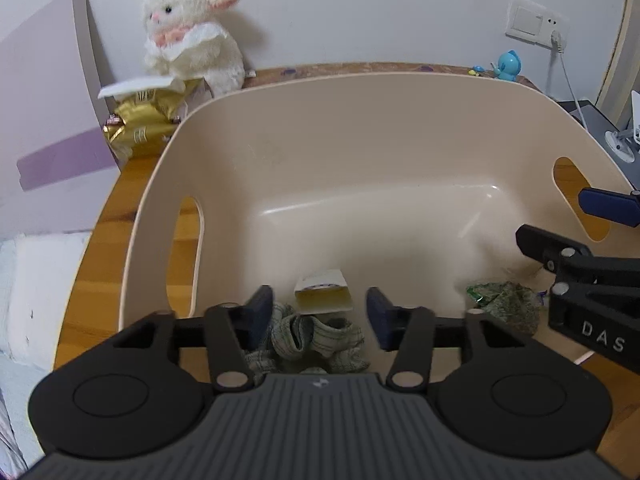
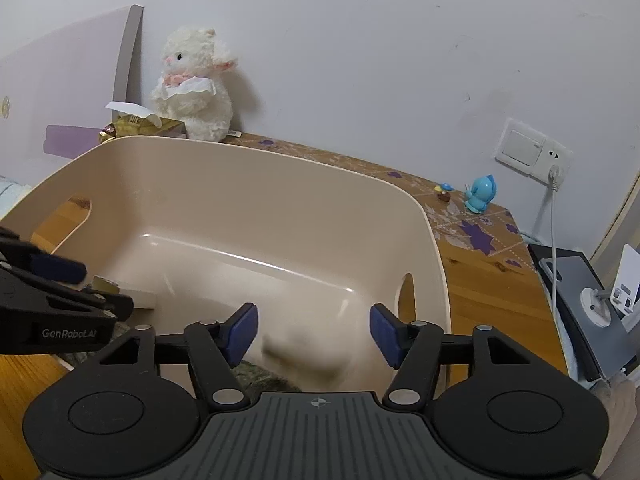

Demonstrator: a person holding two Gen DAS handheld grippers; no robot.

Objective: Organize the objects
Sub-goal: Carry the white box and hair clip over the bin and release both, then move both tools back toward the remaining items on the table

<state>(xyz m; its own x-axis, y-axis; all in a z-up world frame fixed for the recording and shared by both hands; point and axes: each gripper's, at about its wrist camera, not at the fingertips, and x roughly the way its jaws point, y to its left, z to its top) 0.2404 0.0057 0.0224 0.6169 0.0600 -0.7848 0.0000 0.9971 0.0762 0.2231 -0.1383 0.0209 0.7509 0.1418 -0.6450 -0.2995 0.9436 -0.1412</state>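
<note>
A beige plastic bin (image 1: pixel 360 80) with handle cut-outs stands on a wooden table (image 1: pixel 120 208). In it lie striped grey-green socks (image 1: pixel 316 340), a small yellow and white packet (image 1: pixel 322 292) and a crumpled green-grey item (image 1: pixel 504 300). My left gripper (image 1: pixel 320 312) is open just above the socks, holding nothing. From the right, my right gripper (image 1: pixel 552 218) reaches over the bin, also open. In the right wrist view the right gripper (image 2: pixel 314 332) hangs open over the bin (image 2: pixel 280 156). A blurred pale thing (image 2: pixel 304 354) shows between and below its fingers. The left gripper (image 2: pixel 104 288) is at the left.
A white plush lamb (image 1: pixel 192 28) and a gold tissue pack (image 1: pixel 144 124) stand behind the bin against the wall. A blue toy figure (image 2: pixel 480 194) stands on the patterned mat at the back right. A socket with a cable (image 2: pixel 554 172) and a phone stand (image 2: pixel 600 300) are further right.
</note>
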